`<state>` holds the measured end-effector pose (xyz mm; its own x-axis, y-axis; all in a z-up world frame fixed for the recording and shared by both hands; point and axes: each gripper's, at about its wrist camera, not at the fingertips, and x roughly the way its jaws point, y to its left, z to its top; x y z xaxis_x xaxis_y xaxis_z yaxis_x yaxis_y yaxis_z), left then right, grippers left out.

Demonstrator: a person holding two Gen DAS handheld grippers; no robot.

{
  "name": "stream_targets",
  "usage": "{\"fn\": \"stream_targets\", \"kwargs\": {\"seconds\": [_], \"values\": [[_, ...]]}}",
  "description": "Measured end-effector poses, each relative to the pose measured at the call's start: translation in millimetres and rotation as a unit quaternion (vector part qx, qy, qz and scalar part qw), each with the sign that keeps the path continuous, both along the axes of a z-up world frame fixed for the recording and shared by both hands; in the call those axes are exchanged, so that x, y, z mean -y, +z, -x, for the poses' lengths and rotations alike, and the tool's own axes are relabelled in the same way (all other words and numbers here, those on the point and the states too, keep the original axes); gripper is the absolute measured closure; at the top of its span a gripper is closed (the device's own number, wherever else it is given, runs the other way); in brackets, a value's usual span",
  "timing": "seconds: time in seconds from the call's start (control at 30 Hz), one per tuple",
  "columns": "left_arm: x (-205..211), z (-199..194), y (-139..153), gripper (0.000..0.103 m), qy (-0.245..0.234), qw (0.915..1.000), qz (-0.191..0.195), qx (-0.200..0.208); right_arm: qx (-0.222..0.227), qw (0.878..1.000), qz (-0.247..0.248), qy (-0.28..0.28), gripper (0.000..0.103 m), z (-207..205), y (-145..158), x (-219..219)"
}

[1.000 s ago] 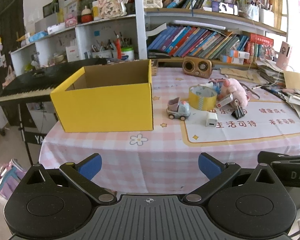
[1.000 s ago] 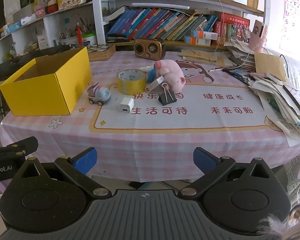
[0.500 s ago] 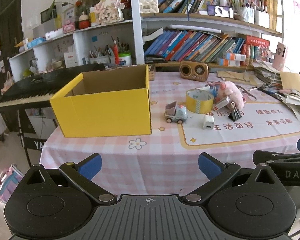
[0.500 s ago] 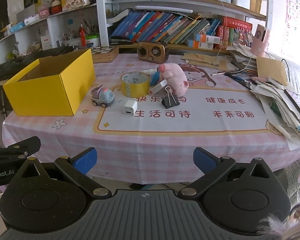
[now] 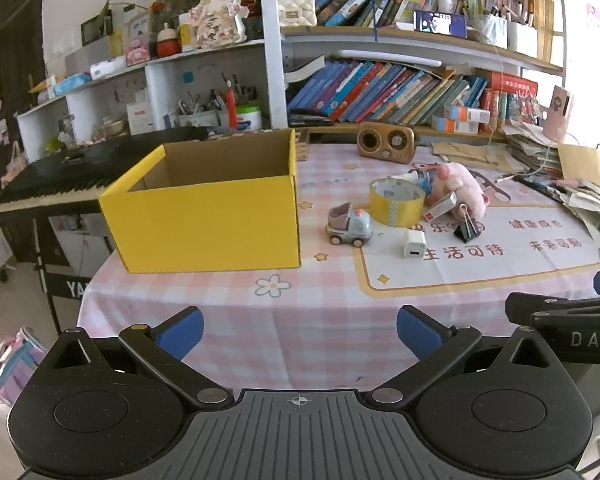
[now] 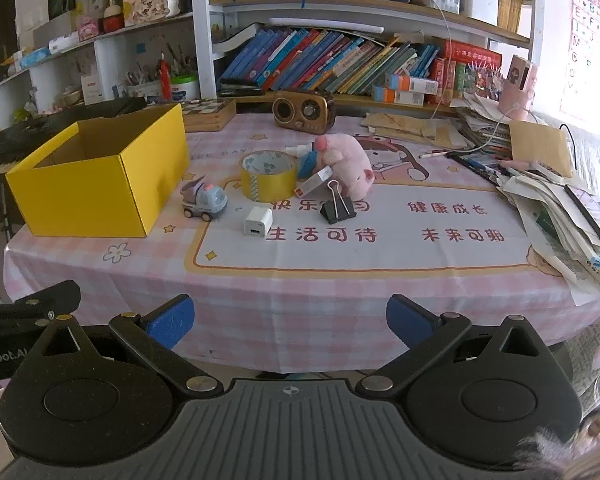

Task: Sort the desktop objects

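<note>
An open yellow cardboard box stands at the table's left, with nothing visible inside. To its right lie a toy truck, a yellow tape roll, a white charger cube, a black binder clip, a pink plush pig and a small red-and-white box. My left gripper and right gripper hover open before the table's near edge, holding nothing.
A pink checked cloth covers the table. A wooden radio sits at the back, paper and book stacks crowd the right edge. A keyboard stands left of the table, bookshelves behind.
Both grippers have pulled back and risen slightly, so the table and its objects look a little farther away. Nothing on the table has moved.
</note>
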<state>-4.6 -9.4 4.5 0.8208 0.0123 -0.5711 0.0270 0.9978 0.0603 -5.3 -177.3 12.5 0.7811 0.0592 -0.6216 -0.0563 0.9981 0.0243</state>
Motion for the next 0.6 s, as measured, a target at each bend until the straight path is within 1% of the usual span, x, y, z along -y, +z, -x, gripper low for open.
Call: {"fn": "stream_targets", "kwargs": {"seconds": [0.33, 0.6], "values": [[11.7, -8.4, -3.3, 0.0, -0.002, 1.0, -0.001, -0.009, -0.008, 1.0, 0.001, -0.002, 0.0, -5.1, -4.2, 8.2], [23.5, -24.7, -6.2, 0.0, 0.014, 0.9997, -0.008, -0.019, -0.01, 1.0, -0.001, 0.002, 0.0, -18.0, -6.6, 18.8]]}}
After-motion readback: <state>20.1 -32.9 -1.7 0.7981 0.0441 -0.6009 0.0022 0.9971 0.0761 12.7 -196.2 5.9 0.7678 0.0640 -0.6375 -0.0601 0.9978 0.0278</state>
